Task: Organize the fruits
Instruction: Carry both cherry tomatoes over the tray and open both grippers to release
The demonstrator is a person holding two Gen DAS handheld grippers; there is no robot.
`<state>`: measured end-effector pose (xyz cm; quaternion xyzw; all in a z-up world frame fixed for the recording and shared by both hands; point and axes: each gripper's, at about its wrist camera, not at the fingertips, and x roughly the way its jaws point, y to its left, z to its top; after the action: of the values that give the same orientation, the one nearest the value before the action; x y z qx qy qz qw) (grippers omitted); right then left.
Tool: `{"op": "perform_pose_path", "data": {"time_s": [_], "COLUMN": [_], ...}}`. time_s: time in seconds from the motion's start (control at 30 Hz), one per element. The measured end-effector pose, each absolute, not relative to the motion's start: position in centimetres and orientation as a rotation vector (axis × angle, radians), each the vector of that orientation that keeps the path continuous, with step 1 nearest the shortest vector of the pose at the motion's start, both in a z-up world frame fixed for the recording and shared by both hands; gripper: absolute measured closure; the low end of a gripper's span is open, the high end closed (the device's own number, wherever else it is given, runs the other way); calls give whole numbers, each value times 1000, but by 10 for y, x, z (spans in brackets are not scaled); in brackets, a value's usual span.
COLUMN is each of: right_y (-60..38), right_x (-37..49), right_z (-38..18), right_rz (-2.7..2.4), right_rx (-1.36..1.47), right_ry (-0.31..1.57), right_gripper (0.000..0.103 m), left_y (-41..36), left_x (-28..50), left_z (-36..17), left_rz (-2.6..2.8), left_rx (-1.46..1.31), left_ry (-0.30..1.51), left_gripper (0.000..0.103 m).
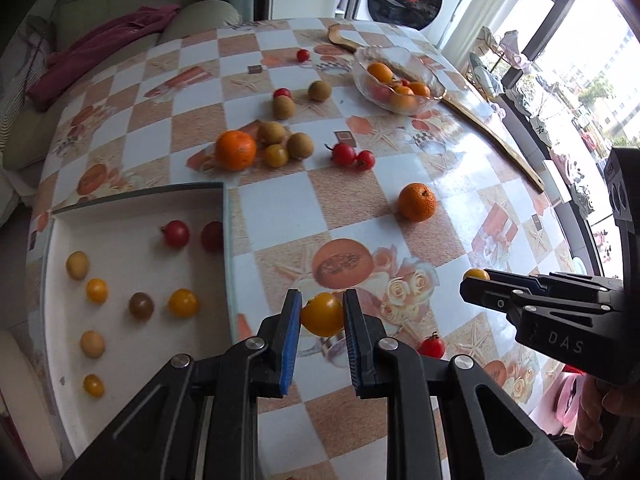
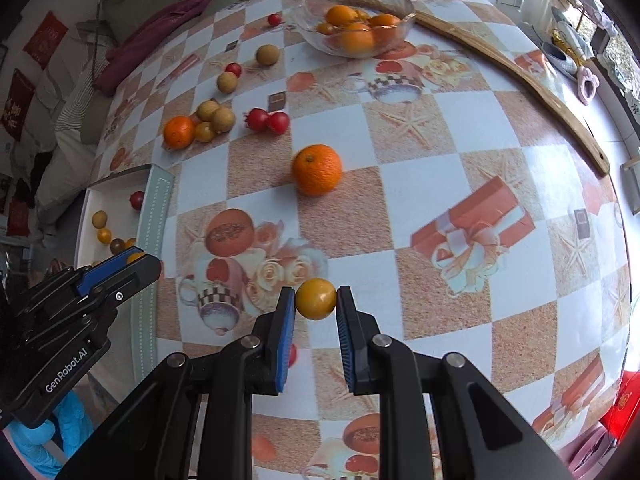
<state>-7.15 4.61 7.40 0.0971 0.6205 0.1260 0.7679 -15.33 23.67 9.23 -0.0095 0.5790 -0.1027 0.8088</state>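
Fruits lay scattered over the checked surface (image 2: 460, 128), and I had one small yellow tomato pinched in each claw. My left claw (image 1: 322, 314) was nearly closed, its blue pads pressed on a yellow tomato (image 1: 322, 313) held clear of the surface, just right of the white tray (image 1: 132, 204). I judged it was bound for the small fruits already laid out there at about nine o'clock in the left wrist view. My right claw (image 2: 316, 299) was likewise clamped on its own yellow tomato (image 2: 316, 298), held above the surface. An orange (image 2: 317, 174) sat loose at twelve o'clock from it. The glass bowl (image 2: 304, 8) farther off held oranges, so I took the sorting to be by kind: big fruit there, small fruit in the tray.
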Motion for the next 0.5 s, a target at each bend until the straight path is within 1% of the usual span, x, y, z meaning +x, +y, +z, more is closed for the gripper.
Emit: {"op": "perform_pose_path", "data": {"time_s": [0.5], "right_y": [152], "right_x": [-69], "right_z": [100], "right_rz": [469], "right_rx": [92], "right_ry": [1329], "right_gripper": [81], "left_y": [339], "left_x": [-193], "left_z": [106], "left_rz": [-41], "left_rx": [-121], "left_ry": [1222], "left_gripper": [80]}}
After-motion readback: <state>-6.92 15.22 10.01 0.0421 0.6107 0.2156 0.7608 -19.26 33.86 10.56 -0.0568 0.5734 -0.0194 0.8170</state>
